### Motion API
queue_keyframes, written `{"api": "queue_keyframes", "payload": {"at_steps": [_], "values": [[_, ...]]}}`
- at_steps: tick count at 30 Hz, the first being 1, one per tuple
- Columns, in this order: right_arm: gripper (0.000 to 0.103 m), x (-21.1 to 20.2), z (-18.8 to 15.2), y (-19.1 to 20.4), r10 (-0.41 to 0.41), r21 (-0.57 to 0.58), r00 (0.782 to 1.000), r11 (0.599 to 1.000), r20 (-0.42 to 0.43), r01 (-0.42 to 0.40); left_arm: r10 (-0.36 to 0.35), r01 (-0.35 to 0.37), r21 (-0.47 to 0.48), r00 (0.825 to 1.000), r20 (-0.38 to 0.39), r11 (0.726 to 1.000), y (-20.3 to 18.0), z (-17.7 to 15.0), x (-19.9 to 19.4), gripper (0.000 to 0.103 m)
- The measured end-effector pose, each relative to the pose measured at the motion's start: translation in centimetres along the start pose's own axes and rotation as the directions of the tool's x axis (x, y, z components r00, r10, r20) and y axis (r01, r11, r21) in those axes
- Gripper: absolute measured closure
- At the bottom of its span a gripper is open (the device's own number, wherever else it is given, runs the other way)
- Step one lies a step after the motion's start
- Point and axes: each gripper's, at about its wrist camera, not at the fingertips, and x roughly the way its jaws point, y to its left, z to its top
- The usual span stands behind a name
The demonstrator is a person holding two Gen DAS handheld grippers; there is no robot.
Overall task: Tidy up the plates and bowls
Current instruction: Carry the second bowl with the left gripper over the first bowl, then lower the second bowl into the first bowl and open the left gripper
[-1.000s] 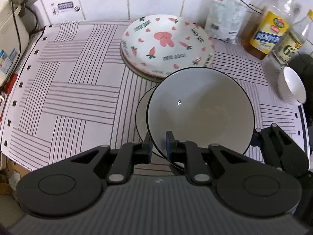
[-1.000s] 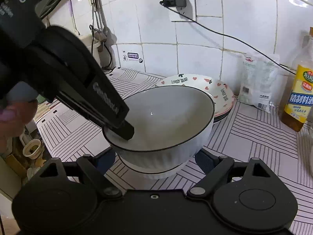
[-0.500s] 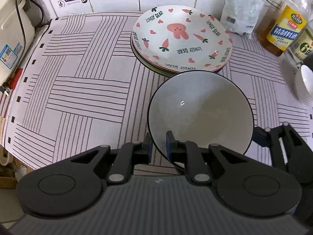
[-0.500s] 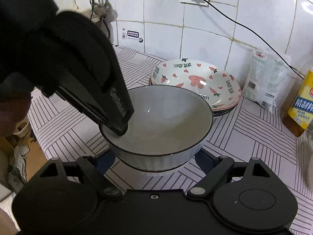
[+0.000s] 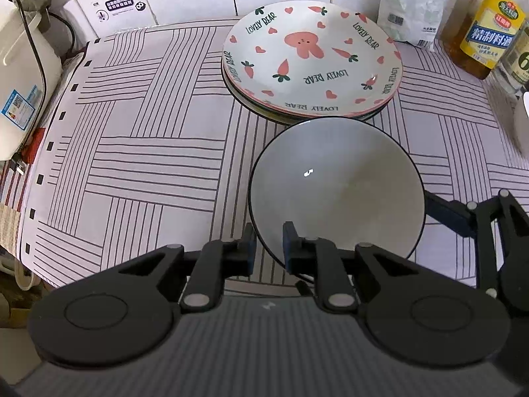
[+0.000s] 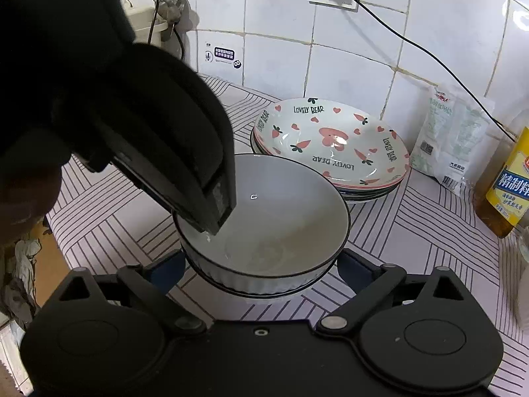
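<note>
The striped counter mat (image 5: 139, 152) carries a stack of rabbit-print plates (image 5: 312, 59) at the back, with the white bowl (image 5: 335, 192) just in front of it. The left gripper (image 5: 267, 248) pinches the bowl's near-left rim, one finger inside. The right gripper (image 6: 261, 266) straddles the bowl, spread wide, seemingly not touching it; the bowl seems seated in a second one below.

1. Bowl (image 5: 337, 185): pale grey-white inside, thin black rim; white ribbed outer wall.
2. Top plate (image 5: 310, 56): white, with pink rabbit, pink hearts, orange carrots with green tops, dark "LOVELY BEAR" lettering.
3. Counter cover (image 5: 139, 152): white with blocks of dark parallel stripes.
4. Far right bottle (image 5: 486, 33): amber liquid, yellow label.
5. Wall tiles (image 6: 347, 66): white.
6. Left gripper (image 5: 267, 248) and right gripper (image 6: 261, 269): black, with blue pads.
</note>
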Motion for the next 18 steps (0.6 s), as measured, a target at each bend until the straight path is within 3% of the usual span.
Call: {"api": "queue_keyframes", "payload": {"at_steps": [4,6,12,18], "values": [[0.003,-0.4,-0.1,0.0,-0.012,-0.023,1.0,1.0,0.002,0.012,0.028,-0.028,0.024,1.0,0.009,0.999,-0.3,0.1,-0.6,0.081],[0.003,-1.0,-0.4,-0.2,-0.002,-0.02,1.0,1.0,0.011,0.002,0.015,-0.016,0.016,1.0,0.012,1.0,-0.2,0.1,-0.9,0.071],[0.003,-3.3,-1.9,-2.0,0.031,0.048,0.998,0.998,0.046,-0.033,0.05,-0.051,0.024,0.999,0.021,0.998,-0.8,-0.2,-2.8,0.065],[0.003,-6.3,-3.8,-4.5,-0.006,0.117,0.997,0.993,0.08,-0.003,0.021,-0.024,0.048,0.998,0.06,0.999,-2.2,-0.1,-6.4,0.06]]}}
